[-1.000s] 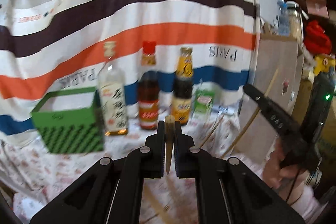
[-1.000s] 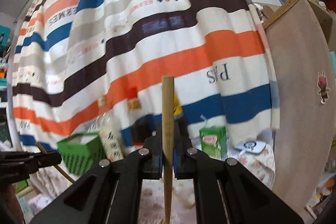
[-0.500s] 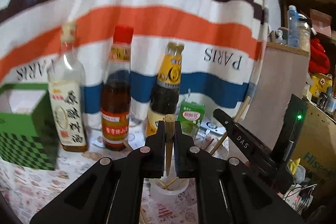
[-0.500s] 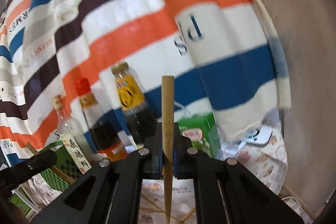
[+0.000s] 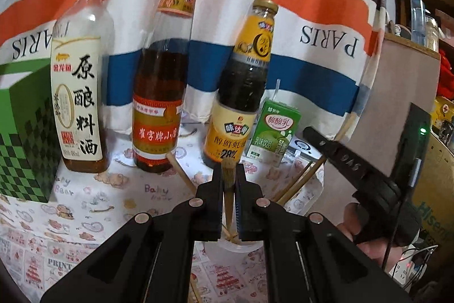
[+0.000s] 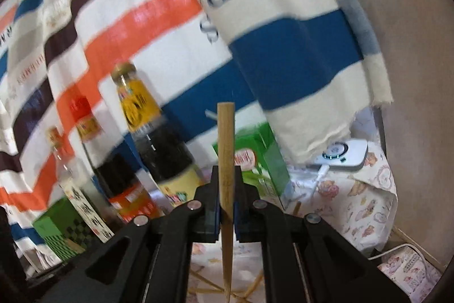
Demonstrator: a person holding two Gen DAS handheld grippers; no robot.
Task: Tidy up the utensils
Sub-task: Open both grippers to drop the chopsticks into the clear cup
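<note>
L gripper (image 5: 228,183) clamps chopstick (image 5: 228,175) above plastic cup (image 5: 238,247) | R gripper (image 6: 226,200) clamps wooden chopstick (image 6: 226,161) | bottles close ahead

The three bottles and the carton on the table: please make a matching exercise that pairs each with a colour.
Things:
1. left bottle
2. middle bottle
3. right bottle
4. drink carton

Colours:
A. red cap
B. green body
C. cream label with black characters
D. yellow label, dark contents

Pairs: 1-C, 2-A, 3-D, 4-B
</note>
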